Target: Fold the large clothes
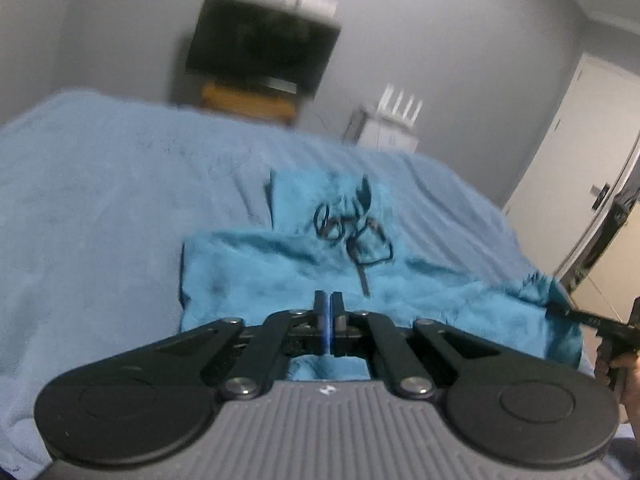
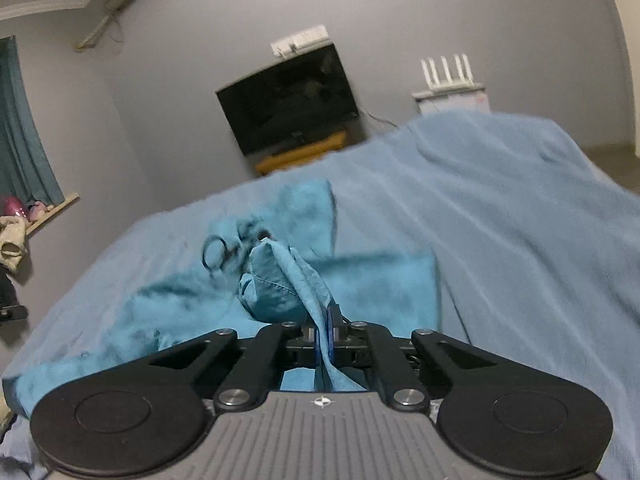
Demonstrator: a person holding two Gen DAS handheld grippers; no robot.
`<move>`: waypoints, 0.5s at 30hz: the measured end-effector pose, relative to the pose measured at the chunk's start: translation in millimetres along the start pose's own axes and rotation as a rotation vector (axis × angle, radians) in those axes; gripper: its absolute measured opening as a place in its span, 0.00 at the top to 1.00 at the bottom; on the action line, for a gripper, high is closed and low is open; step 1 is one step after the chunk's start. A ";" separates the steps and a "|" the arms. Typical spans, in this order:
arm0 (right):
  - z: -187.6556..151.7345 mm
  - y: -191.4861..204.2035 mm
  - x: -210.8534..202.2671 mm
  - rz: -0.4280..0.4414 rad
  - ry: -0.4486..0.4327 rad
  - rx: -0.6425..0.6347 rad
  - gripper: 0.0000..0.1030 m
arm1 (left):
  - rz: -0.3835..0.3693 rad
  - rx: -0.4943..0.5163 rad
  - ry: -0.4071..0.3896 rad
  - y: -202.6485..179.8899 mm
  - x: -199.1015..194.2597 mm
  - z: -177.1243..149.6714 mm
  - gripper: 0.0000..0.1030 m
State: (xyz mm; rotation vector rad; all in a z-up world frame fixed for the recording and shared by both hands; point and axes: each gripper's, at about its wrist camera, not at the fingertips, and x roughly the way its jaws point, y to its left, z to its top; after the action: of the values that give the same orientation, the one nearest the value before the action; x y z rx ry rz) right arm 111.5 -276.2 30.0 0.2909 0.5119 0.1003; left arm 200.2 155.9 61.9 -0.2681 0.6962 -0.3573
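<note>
Your light blue bed cover [image 1: 100, 200] spread across the bed, the teal garment [image 1: 260, 268] lying near its front edge with black print facing up, your right claw [image 2: 326, 320] pinched tight on a lifted fold of it, your left claw [image 1: 329, 308] closed, cloth between unclear.

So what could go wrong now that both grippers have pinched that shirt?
1. The left gripper is shut, but no cloth shows clearly between its fingers; its hold on the teal shirt may be thin and could slip.
2. The right gripper clamps a bunched fold, so the shirt may lift crooked.
3. The light blue blanket beneath could get dragged along.
</note>
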 end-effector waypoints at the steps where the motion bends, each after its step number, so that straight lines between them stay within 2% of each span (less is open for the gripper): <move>1: 5.5 4.9 3.3 -0.005 -0.002 -0.021 0.96 | -0.010 -0.018 0.035 4.2 9.0 4.6 1.00; 3: 8.0 12.4 9.7 -0.014 0.000 -0.050 0.96 | 0.015 -0.031 0.112 13.4 31.1 8.8 1.00; 5: 2.0 13.0 12.2 -0.023 0.015 -0.052 0.96 | 0.068 -0.004 0.173 19.8 52.1 5.4 1.00; 6: -1.8 10.9 10.6 -0.029 0.021 -0.055 0.96 | 0.071 0.004 0.206 22.8 62.2 2.5 1.00; 7: -6.1 9.0 11.6 -0.038 0.027 -0.054 0.96 | 0.061 0.001 0.242 27.1 71.9 -1.7 0.95; 8: -11.3 5.4 10.8 -0.045 0.034 -0.046 0.96 | 0.046 -0.011 0.286 31.5 83.8 -6.4 0.79; 9: -16.7 -0.5 9.0 -0.049 0.038 -0.031 0.96 | 0.032 -0.017 0.323 34.7 91.3 -13.0 0.68; 10: -20.8 -6.3 8.5 -0.052 0.042 -0.011 0.96 | 0.024 -0.019 0.352 34.8 99.3 -18.9 0.44; 11: -24.9 -13.1 7.4 -0.053 0.045 0.015 0.96 | 0.027 -0.016 0.374 35.3 107.8 -26.1 0.29; 15: -39.9 -33.7 6.0 -0.051 0.067 0.076 0.96 | 0.018 -0.026 0.440 39.6 120.6 -49.7 0.26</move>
State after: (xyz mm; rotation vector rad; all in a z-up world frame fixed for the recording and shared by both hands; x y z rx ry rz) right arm 97.6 -297.4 -16.0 0.3498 0.5900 0.0411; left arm 262.0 136.7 -58.1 -0.2083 1.1353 -0.3946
